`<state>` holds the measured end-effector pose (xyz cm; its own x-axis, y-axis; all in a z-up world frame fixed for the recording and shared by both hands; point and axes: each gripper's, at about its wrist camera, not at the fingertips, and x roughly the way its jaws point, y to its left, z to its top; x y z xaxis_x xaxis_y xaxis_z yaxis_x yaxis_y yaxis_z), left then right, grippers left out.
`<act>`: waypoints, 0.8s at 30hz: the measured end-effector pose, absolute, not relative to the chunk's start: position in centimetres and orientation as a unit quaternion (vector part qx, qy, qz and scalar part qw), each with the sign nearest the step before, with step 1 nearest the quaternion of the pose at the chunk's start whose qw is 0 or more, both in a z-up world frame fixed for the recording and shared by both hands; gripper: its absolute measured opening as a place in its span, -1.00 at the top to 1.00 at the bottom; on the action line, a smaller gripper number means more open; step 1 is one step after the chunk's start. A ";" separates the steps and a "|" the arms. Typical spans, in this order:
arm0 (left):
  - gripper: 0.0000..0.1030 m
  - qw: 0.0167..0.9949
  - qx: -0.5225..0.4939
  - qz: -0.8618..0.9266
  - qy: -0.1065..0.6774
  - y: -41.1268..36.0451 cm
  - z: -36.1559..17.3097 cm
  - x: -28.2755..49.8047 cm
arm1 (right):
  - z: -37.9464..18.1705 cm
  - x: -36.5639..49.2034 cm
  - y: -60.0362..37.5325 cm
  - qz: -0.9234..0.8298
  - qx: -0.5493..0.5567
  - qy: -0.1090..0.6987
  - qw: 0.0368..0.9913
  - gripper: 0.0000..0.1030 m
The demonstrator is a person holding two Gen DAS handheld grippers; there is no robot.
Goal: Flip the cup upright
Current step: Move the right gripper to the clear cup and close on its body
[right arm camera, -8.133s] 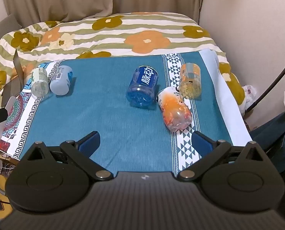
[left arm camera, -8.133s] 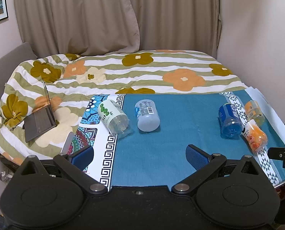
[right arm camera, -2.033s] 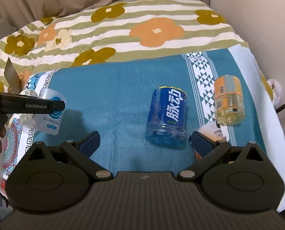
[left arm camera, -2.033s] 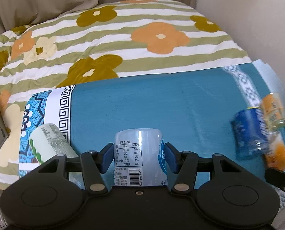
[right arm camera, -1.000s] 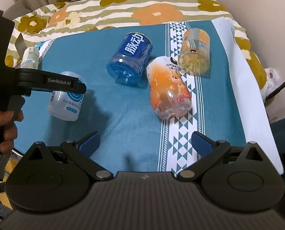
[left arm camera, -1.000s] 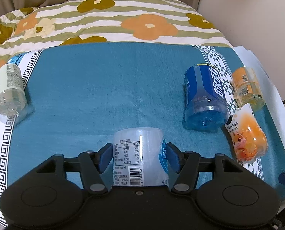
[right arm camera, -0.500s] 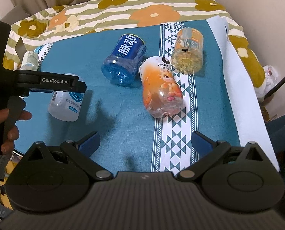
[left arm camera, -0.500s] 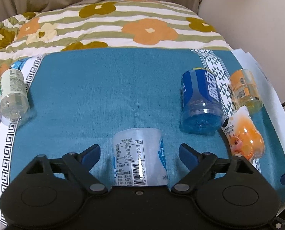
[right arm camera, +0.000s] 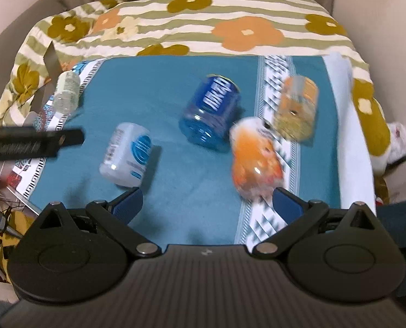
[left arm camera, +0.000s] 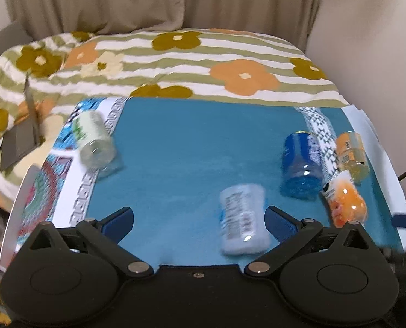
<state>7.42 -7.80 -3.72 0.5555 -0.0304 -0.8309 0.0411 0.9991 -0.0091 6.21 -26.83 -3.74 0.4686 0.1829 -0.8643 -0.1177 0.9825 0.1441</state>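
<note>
**Both grippers spread wide, pale cup lying on its side on the teal cloth**

Left gripper (left arm camera: pixel 199 220) hangs over the near edge of the teal cloth (left arm camera: pixel 192 142) with its blue-padded fingers (left arm camera: pixel 118 218) spread wide and nothing between them. Just inside its right finger lies the pale translucent plastic cup with a white printed label (left arm camera: pixel 242 218), on its side, blurred. From the right wrist view the same cup (right arm camera: pixel 126 154) shows a blue round logo and lies apart from the black bar of the left gripper (right arm camera: pixel 33 140).

Right gripper (right arm camera: pixel 207 203) is likewise spread wide and empty, low over the near edge of the cloth. Its right finger sits just beside the orange cartoon-printed plastic cup (right arm camera: pixel 256 161), which lies on its side on the white patterned stripe (right arm camera: pixel 268 68). Touching or nearly touching that cup are a blue transparent cup with white lettering (right arm camera: pixel 211 112) and an amber cup with an orange label (right arm camera: pixel 298 106), both on their sides. A clear cup with a green-and-white label (left arm camera: pixel 93 139) lies at the cloth's left border. Beyond is a striped floral bedspread (left arm camera: pixel 203 63) and beige curtains (left arm camera: pixel 121 0).
</note>
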 end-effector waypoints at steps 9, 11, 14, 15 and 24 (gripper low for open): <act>-1.00 0.877 -0.017 -0.014 0.480 -1.7 -4.3 5.4 | -5.0 12.3 -21.4 0.111 0.069 0.560 0.818 -1.00; -1.00 0.875 -0.019 -0.014 0.483 -0.5 -4.8 5.2 | -5.9 13.9 -20.3 0.109 0.076 0.574 0.808 -1.00; -1.00 0.865 -0.043 -0.026 0.500 1.7 -5.6 5.1 | -7.6 16.0 -19.1 0.100 0.104 0.596 0.790 -1.00; -1.00 0.861 -0.053 -0.031 0.505 2.2 -5.8 5.1 | -8.2 16.5 -18.9 0.096 0.114 0.604 0.783 -1.00; -1.00 0.848 -0.050 -0.063 0.524 4.9 -7.2 5.7 | -11.3 19.4 -17.4 0.067 0.147 0.641 0.750 -0.77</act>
